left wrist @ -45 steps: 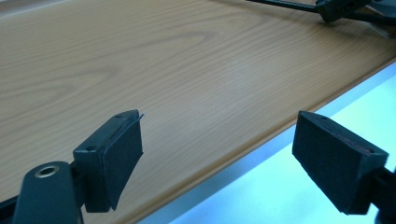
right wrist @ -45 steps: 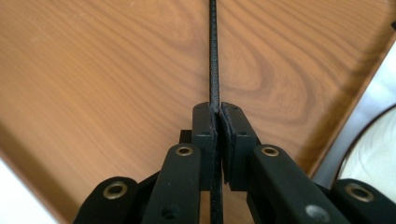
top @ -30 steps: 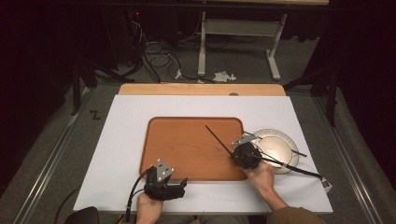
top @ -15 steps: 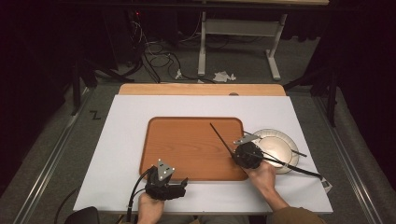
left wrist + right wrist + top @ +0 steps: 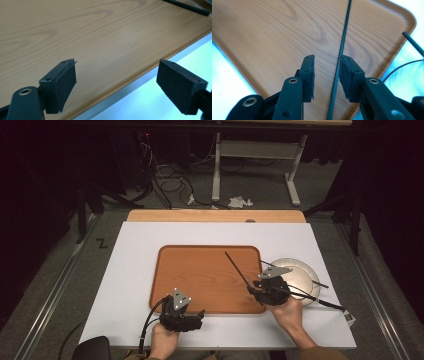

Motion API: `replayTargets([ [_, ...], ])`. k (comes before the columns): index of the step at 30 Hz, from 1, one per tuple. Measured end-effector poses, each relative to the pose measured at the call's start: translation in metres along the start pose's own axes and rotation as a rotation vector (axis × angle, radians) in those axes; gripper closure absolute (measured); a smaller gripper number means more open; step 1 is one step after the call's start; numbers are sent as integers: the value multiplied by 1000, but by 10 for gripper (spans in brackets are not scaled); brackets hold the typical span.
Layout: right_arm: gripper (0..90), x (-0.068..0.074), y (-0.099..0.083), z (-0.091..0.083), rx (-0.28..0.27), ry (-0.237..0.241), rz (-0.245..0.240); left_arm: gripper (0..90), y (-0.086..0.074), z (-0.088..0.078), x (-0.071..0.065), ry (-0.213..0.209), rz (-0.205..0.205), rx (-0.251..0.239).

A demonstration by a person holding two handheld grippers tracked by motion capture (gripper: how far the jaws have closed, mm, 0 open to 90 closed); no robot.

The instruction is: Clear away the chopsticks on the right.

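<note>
On the wooden tray (image 5: 200, 275) lies a black chopstick (image 5: 342, 47) — thin, stiff, light and liable to roll — between the right gripper (image 5: 327, 72)'s jaws, which have just been opening and stand narrowly parted; mid-shaft suits any regrasp.

right gripper (image 5: 326, 72) jaws just opening | black stick (image 5: 342, 47) between them, by right pad | over wooden tray (image 5: 274, 37)

Trays: one wooden tray (image 5: 200, 275)
Plates: one pale plate (image 5: 300, 275)
Black sticks: two, one (image 5: 237, 269) across tray, one (image 5: 295, 275) over plate
Tongs: two, left (image 5: 197, 316) and right (image 5: 252, 292)
</note>
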State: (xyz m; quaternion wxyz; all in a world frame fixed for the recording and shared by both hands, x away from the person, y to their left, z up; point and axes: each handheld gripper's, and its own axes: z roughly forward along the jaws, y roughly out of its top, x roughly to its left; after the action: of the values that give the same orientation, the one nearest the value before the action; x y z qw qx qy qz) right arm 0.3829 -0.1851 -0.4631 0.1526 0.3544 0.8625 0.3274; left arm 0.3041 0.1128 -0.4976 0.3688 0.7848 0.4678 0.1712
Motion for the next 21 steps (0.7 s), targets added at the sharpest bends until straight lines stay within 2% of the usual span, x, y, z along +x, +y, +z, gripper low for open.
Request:
replayTargets([
  [4,645,0,-5,-10,-19,-8,-1,164,5,6,-5,-7,46,11],
  [8,621,-2,-11,-25,-52,-17,26,165,10,11,-9,-36,73,18],
  [13,596,-6,-22,-43,-95,-41,55,164,17,19,-10,-69,73,21],
  [21,575,-8,-37,-67,-134,-71,94,164,29,27,-11,-92,68,8],
])
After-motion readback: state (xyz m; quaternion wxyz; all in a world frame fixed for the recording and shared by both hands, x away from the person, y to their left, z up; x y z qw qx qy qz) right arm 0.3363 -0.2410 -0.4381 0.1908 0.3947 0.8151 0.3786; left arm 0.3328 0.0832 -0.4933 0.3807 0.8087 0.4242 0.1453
